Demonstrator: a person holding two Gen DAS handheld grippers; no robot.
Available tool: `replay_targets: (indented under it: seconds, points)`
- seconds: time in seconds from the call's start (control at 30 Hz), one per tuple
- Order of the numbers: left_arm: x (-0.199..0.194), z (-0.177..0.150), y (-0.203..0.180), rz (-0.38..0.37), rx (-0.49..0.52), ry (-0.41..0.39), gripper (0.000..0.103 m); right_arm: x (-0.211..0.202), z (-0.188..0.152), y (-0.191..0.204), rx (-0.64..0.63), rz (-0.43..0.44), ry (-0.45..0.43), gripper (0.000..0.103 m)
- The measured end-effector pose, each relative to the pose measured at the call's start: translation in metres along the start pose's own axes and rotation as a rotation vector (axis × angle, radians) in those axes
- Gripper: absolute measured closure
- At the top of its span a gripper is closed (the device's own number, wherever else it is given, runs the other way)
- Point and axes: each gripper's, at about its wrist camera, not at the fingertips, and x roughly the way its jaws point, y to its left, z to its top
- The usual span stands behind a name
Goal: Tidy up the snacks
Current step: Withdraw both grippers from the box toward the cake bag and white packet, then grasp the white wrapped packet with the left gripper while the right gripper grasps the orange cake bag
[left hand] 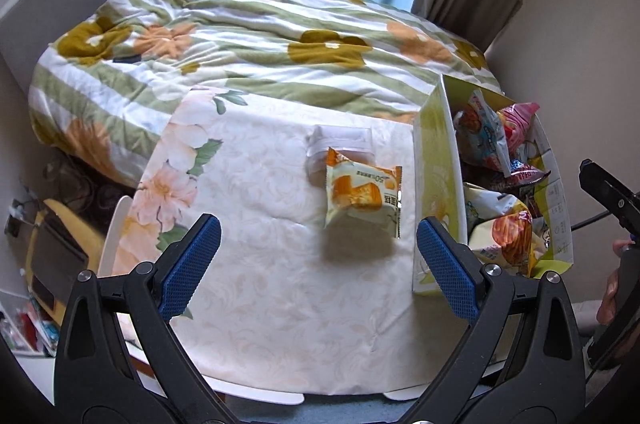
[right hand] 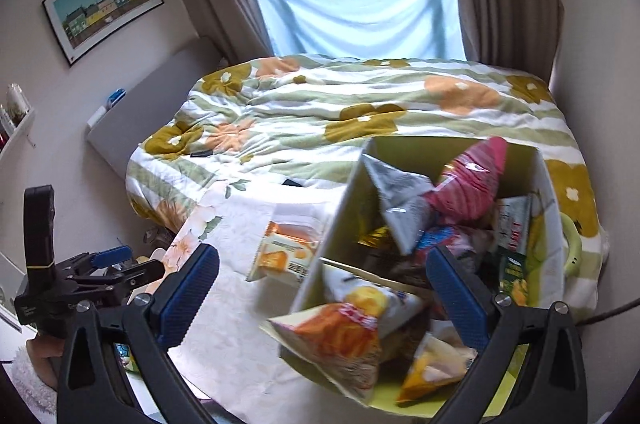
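Green-striped floral quilt (left hand: 248,36), yellow-green box (left hand: 434,160)

The desk's (left hand: 248,264) left half and near edge lay bare — the snack-stuffed box (left hand: 434,184) walled off its right edge.

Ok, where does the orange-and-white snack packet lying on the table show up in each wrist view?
Left wrist: the snack packet lies right of centre on the table, just left of the box.
Right wrist: the snack packet sits left of centre, partly hidden behind the box.
Shared landmark: the box of snacks.
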Motion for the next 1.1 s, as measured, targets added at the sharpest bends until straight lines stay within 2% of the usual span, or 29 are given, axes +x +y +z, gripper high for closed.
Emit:
replay_targets:
  seconds: [0.1, 0.27, 0.4, 0.6, 0.67, 0.87, 1.1]
  points:
    - [0.006, 0.013, 0.022, -0.024, 0.006, 0.0, 0.005, 0.016, 0.003, 0.027, -0.018, -0.003, 0.017, 0.0]
    - [0.02, 0.044, 0.057, -0.064, 0.062, 0.038, 0.005, 0.058, 0.003, 0.06, 0.031, -0.04, 0.064, 0.0]
    - [0.041, 0.064, 0.082, -0.087, 0.107, 0.078, 0.005, 0.103, -0.003, 0.088, 0.061, -0.14, 0.121, 0.0]
    - [0.088, 0.08, 0.112, -0.16, 0.167, 0.17, 0.005, 0.166, -0.021, 0.11, 0.069, -0.265, 0.198, 0.0]
    - [0.109, 0.08, 0.113, -0.186, 0.209, 0.197, 0.005, 0.187, -0.03, 0.108, 0.094, -0.313, 0.208, 0.0]
    - [0.168, 0.075, 0.097, -0.235, 0.374, 0.239, 0.005, 0.236, -0.053, 0.097, 0.043, -0.474, 0.222, 0.0]
    - [0.208, 0.079, 0.076, -0.264, 0.476, 0.254, 0.005, 0.259, -0.062, 0.089, 0.029, -0.581, 0.233, 0.001]
